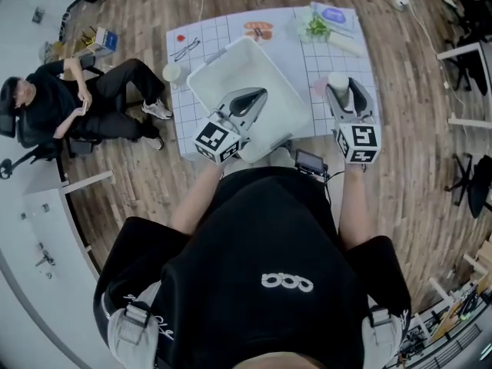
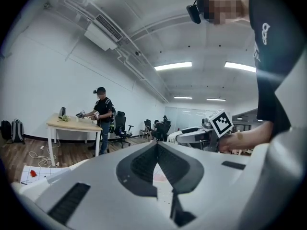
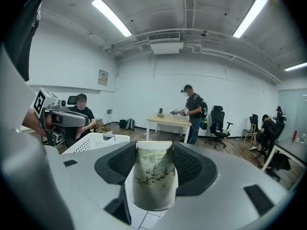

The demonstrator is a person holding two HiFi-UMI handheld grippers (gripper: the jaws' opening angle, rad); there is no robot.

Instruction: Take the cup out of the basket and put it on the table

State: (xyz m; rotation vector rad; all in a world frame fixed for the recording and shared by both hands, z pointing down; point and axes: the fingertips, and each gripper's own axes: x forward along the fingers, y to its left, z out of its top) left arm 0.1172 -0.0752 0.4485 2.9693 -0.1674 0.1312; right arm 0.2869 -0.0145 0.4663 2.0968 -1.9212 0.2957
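A white cup with a green bamboo print (image 3: 153, 176) stands upright between my right gripper's (image 3: 154, 159) pads, which press on both its sides. From the head view, that cup (image 1: 338, 81) and the right gripper (image 1: 344, 88) are over the table (image 1: 231, 29), just right of the white basket (image 1: 215, 60). The gridded tabletop shows under the cup's base; I cannot tell whether it touches. My left gripper (image 1: 257, 95) hangs over the basket's near part, its jaws (image 2: 156, 150) shut at the tips with nothing between them. The basket's inside looks bare.
A small white cup (image 1: 171, 72) sits at the table's left edge, near a pair of glasses (image 1: 184, 49). Food items (image 1: 259, 30), greens (image 1: 317, 28) and a blue pack (image 1: 334, 15) lie at the far side. A person (image 1: 77, 102) sits on the floor left of the table.
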